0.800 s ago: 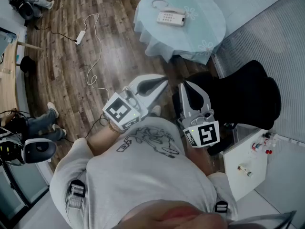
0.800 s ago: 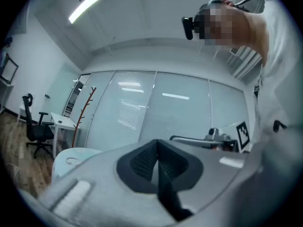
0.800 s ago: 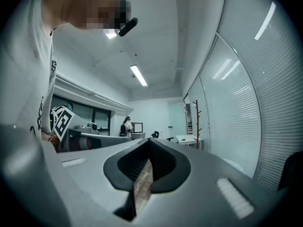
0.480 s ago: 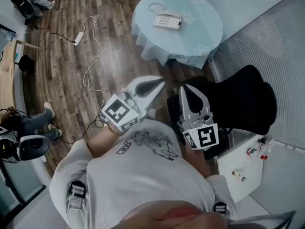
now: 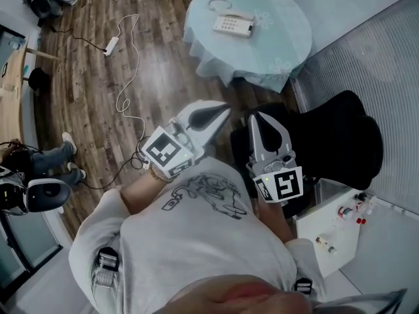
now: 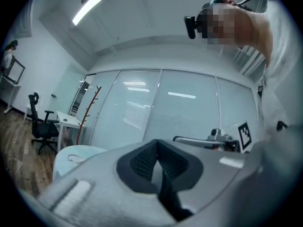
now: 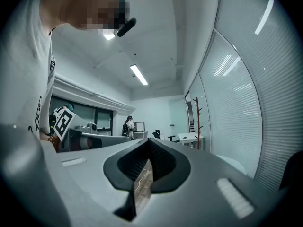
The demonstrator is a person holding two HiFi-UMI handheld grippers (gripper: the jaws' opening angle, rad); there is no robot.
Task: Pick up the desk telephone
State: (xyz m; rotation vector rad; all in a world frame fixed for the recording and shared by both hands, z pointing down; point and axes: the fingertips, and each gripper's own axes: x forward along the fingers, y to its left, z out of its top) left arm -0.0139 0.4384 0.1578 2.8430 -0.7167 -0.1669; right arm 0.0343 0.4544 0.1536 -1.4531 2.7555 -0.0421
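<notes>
While the left claw (image 5: 221, 113) and right claw (image 5: 256, 120) were pressed together, empty, the desk telephone (image 5: 234, 23) lay well apart on the bench (image 5: 288, 41); spreading them first seemed wise.

No readable text. Coded square markers (image 5: 163, 153) on left claw (image 5: 222, 110), right claw (image 5: 254, 118); shirt print (image 5: 203, 195), telephone keypad (image 5: 230, 23) illegible.

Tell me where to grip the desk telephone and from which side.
Grip the desk telephone across its short width, coming down from above: it lies flat and low on the round table, both long sides look free, and its cord curls off one end.
</notes>
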